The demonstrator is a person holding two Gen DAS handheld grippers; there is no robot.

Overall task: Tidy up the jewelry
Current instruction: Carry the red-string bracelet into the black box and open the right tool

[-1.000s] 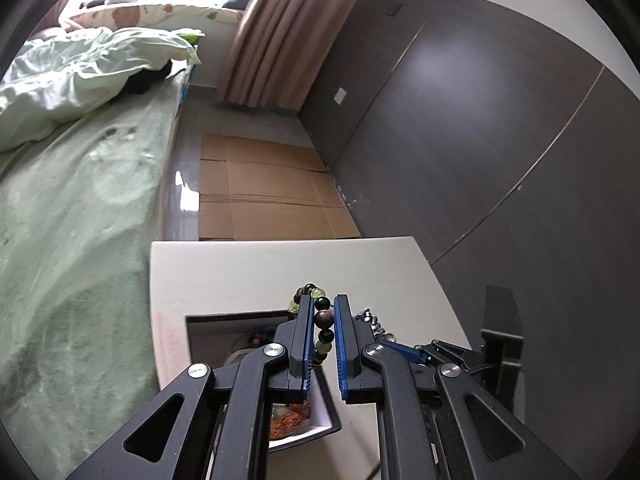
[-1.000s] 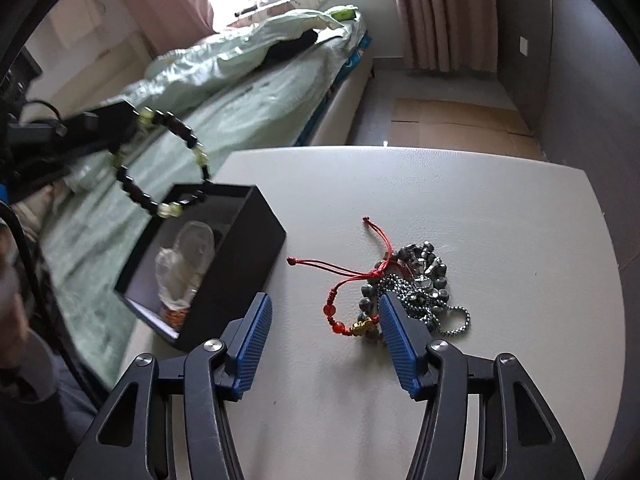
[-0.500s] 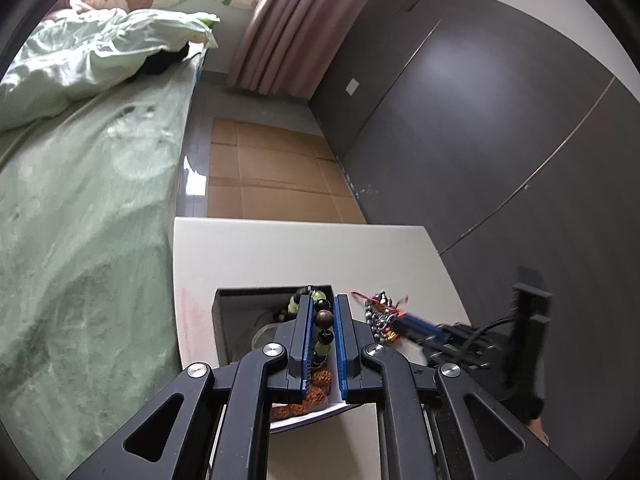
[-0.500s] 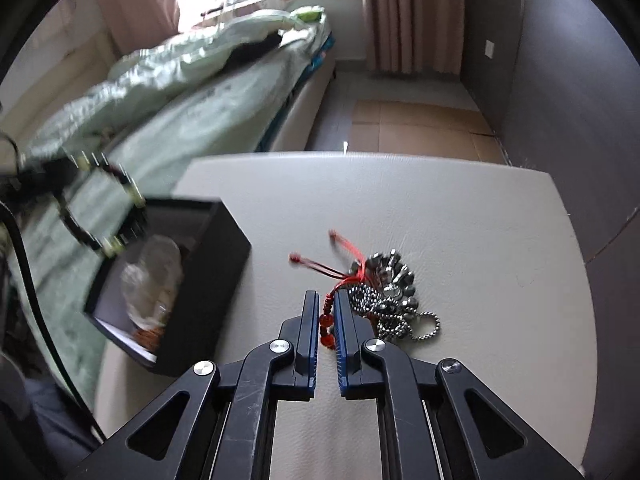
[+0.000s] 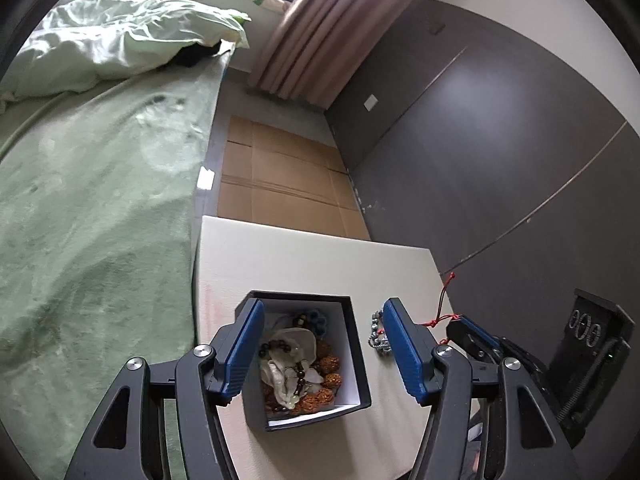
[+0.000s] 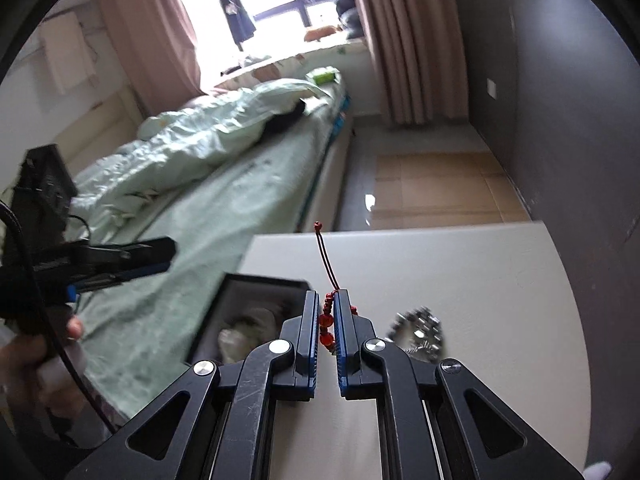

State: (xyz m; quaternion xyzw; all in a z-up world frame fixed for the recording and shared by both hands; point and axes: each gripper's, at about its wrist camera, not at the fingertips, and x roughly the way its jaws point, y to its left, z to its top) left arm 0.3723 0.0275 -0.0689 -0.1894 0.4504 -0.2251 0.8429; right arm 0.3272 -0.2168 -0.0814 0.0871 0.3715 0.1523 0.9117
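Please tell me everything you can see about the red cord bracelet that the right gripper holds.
The red cord bracelet is a thin dark-red string with round red beads. The right gripper is shut on the beaded part, and the blue fingers press it from both sides. One knotted cord end rises past the fingertips. It is held above the white table, near the black box. In the left wrist view the cord also shows.

Black linkage arms, silver screws, ribbed blue fingers (image 5: pixel 404 346).

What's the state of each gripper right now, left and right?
Left gripper: open, holding nothing, above the black box.
Right gripper: closed on the red bead bracelet, lifted off the table.
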